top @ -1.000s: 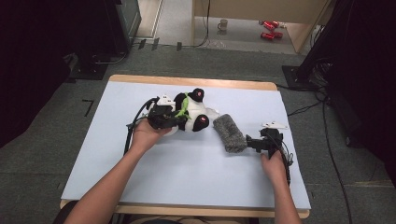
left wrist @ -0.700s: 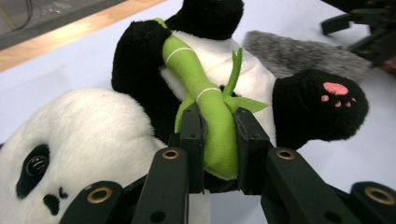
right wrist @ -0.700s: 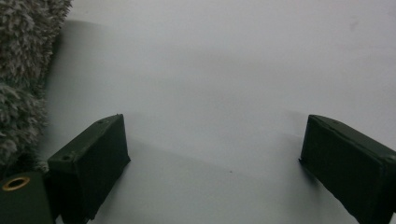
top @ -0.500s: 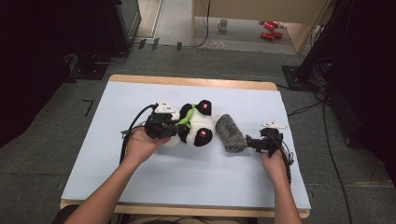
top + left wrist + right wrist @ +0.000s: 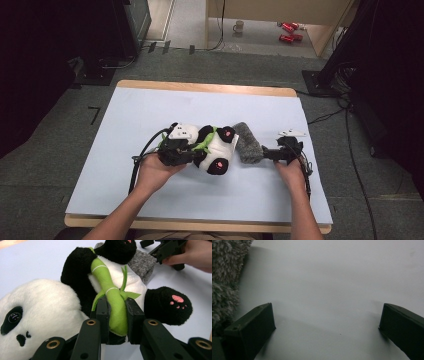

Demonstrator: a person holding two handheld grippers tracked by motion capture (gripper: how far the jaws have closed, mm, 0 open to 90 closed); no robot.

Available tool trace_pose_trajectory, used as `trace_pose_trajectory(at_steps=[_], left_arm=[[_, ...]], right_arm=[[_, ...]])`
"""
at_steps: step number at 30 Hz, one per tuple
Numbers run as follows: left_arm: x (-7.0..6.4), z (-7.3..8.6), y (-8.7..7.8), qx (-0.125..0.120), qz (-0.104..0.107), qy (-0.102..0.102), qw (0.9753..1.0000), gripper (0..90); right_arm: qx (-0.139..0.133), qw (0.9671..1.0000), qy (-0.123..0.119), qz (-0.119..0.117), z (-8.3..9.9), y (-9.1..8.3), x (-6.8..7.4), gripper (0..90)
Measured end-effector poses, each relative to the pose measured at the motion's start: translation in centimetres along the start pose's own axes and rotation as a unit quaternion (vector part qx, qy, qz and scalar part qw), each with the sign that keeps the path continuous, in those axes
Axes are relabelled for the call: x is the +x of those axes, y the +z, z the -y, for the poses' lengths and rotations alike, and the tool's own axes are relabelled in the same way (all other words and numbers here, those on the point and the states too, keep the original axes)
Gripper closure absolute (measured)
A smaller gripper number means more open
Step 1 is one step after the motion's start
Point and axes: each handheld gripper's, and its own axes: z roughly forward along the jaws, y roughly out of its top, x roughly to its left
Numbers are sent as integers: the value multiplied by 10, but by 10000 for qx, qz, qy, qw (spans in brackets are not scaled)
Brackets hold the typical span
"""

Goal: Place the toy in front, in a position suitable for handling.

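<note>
White tabletop (image 5: 150, 200) carries black-and-white plush panda (image 5: 220, 150) at centre. Our left gripper (image 5: 116, 315) clamps its green felt bamboo stalk (image 5: 112, 297). Right gripper (image 5: 272, 153), jaws wide, sits at panda's 3 o'clock beside grey fuzzy cloth (image 5: 248, 144). We judge drag step; next: right grasps cloth.

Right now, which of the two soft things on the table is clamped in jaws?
The panda plush: the left gripper pinches its green bamboo; the grey fuzzy piece lies free.

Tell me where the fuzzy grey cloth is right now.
In the high view, the fuzzy grey cloth lies right of centre on the white table cover, between the plush panda and the open right gripper.
</note>
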Motion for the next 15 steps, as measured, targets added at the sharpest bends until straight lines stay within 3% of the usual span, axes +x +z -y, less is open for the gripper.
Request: trace_pose_trajectory(at_steps=[7, 11, 12, 13, 14, 15], left_arm=[[5, 1, 0, -77, 75, 75, 9999, 734], [6, 1, -1, -158, 136, 150, 9997, 636], [7, 0, -2, -196, 232, 117, 9995, 636], [8, 0, -2, -224, 288, 93, 9993, 606], [10, 0, -3, -258, 326, 63, 9991, 571], [11, 0, -4, -251, 347, 59, 9991, 571]], right_arm=[[-2, 10000, -2, 0, 0, 0, 0, 0], [12, 10000, 15, 30, 0, -1, 1, 3], [12, 10000, 15, 30, 0, -1, 1, 3], [31, 10000, 44, 40, -1, -2, 1, 19], [55, 9999, 118, 85, -1, -5, 0, 100], [55, 9999, 118, 85, -1, -5, 0, 100]])
